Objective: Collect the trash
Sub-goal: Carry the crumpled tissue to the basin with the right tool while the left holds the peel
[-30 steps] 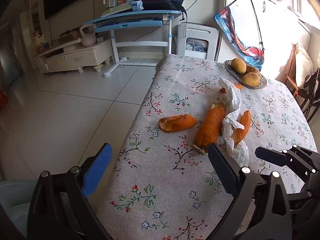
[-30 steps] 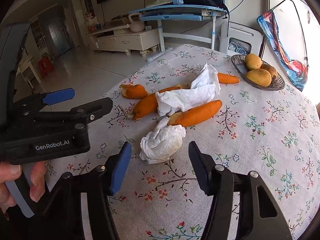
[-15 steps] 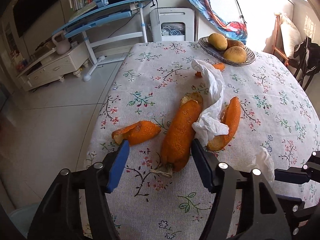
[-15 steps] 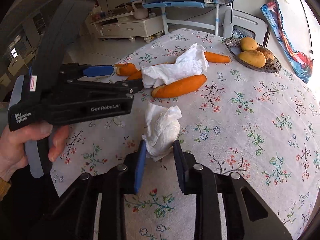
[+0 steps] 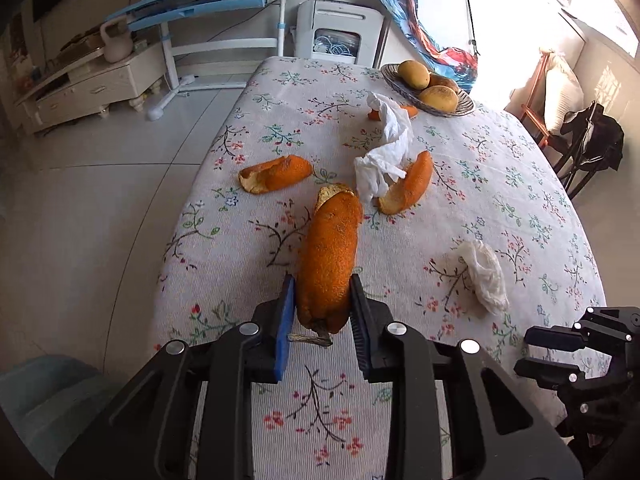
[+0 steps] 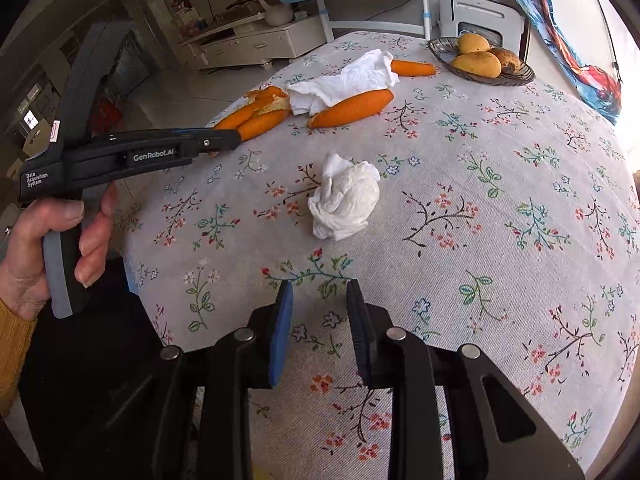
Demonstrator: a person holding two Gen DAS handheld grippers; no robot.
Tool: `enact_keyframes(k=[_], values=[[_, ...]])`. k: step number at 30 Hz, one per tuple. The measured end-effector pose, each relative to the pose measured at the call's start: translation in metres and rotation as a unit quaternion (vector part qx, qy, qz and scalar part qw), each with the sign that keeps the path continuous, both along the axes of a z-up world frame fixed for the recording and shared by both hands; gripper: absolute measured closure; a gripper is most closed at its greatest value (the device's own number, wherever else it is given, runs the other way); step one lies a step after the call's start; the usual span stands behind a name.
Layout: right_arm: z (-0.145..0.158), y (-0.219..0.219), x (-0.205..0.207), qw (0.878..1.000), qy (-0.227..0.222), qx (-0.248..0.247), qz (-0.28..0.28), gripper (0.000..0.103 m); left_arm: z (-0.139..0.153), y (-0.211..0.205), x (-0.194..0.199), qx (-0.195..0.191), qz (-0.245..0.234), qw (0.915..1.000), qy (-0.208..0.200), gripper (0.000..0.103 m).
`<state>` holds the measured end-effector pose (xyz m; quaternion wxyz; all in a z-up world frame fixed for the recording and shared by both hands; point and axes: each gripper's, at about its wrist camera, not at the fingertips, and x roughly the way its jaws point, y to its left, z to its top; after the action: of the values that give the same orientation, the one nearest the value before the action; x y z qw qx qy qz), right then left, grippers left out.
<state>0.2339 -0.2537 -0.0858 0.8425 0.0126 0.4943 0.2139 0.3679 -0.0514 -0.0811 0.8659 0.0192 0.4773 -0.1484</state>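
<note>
My left gripper has its jaws closing on the near end of a long orange peel, and both pads touch its sides. The peel's far end rests on the floral tablecloth. My right gripper hovers over the cloth with a narrow gap and nothing between its fingers. A crumpled white tissue wad lies on the table just ahead of it, apart from the fingers. More orange peels and a long white tissue lie farther back.
A bowl of mangoes stands at the far right of the table. The table's left edge drops to a tiled floor. A pale blue-grey container sits low on the left. A person's hand holds the left gripper.
The left gripper came up to the long peel and its jaws narrowed around it. The right gripper's jaws narrowed and drew back from the wad, which now lies ahead of them.
</note>
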Motion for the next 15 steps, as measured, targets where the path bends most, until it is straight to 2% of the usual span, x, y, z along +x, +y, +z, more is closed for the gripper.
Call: enact_keyframes(k=[1, 2, 3, 4, 5, 7, 15], values=[[0.001, -0.003, -0.003, 1.0, -0.004, 0.001, -0.003, 0.072, -0.001, 0.001, -0.007, -0.001, -0.001, 1.0, 0.004, 0.077], [0.002, -0.006, -0.005, 1.0, -0.01, 0.003, -0.009, 0.061, -0.003, 0.001, -0.014, 0.001, -0.002, 1.0, 0.008, 0.074], [0.003, -0.01, -0.006, 1.0, -0.017, 0.008, -0.017, 0.055, -0.003, 0.0, -0.02, 0.006, -0.004, 0.9999, 0.008, 0.072], [0.005, -0.013, -0.005, 0.999, -0.024, 0.017, -0.024, 0.049, -0.004, -0.003, -0.025, 0.014, -0.003, 0.9999, 0.002, 0.062], [0.007, -0.015, -0.002, 0.999, -0.03, 0.025, -0.032, 0.049, -0.003, -0.006, -0.028, 0.026, -0.001, 0.9996, -0.009, 0.05], [0.01, -0.016, 0.006, 0.998, -0.043, 0.029, -0.045, 0.047, -0.002, -0.014, -0.031, 0.048, 0.0, 0.9984, -0.03, 0.041], [0.0, 0.004, 0.048, 0.996, -0.056, 0.004, -0.063, 0.047, -0.005, -0.018, -0.019, 0.074, 0.037, 0.9949, -0.058, 0.039]])
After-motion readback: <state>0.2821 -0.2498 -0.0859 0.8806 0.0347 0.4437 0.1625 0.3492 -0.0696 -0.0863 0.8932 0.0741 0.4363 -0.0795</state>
